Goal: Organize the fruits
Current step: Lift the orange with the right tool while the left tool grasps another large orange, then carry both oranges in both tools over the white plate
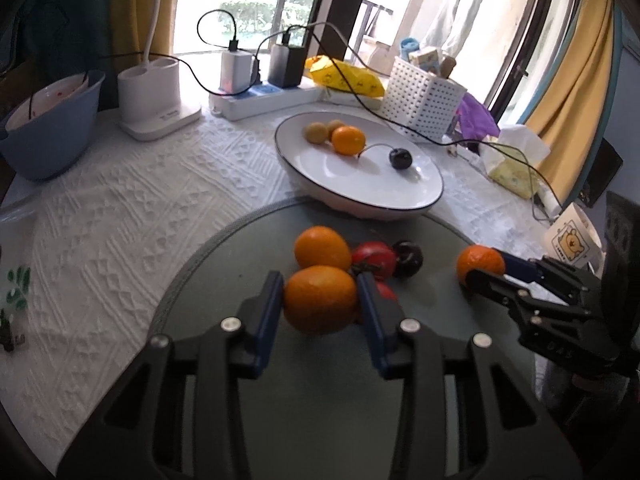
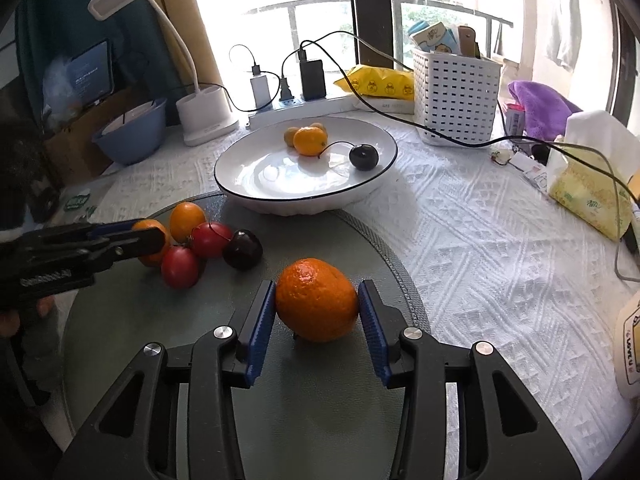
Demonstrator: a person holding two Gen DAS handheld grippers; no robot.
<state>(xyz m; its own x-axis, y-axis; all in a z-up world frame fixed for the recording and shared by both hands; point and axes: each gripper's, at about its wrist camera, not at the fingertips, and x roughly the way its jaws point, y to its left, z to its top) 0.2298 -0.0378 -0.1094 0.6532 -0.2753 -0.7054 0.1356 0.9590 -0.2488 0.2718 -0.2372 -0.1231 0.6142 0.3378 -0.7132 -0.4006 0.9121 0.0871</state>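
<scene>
My left gripper (image 1: pixel 320 300) has its jaws clamped on a smooth orange (image 1: pixel 320 299), both blue pads pressed to its sides. Just past those jaws sit a second orange (image 1: pixel 322 248), a red tomato (image 1: pixel 374 260) and a dark plum (image 1: pixel 408 259), bunched together on the grey mat (image 1: pixel 224 264). Another red tomato (image 2: pixel 180 266) lies right beside the left jaws.

My right gripper (image 2: pixel 318 304) grips a dimpled mandarin (image 2: pixel 316 300) between its jaws, pads touching on both sides, the fruit low over the mat.

Farther ahead of both jaws stands the white bowl (image 2: pixel 240 184) on the counter (image 2: pixel 480 248), holding an orange fruit (image 2: pixel 309 141), two small tan ones behind it, and a dark plum with a long stem (image 2: pixel 363 157).
</scene>
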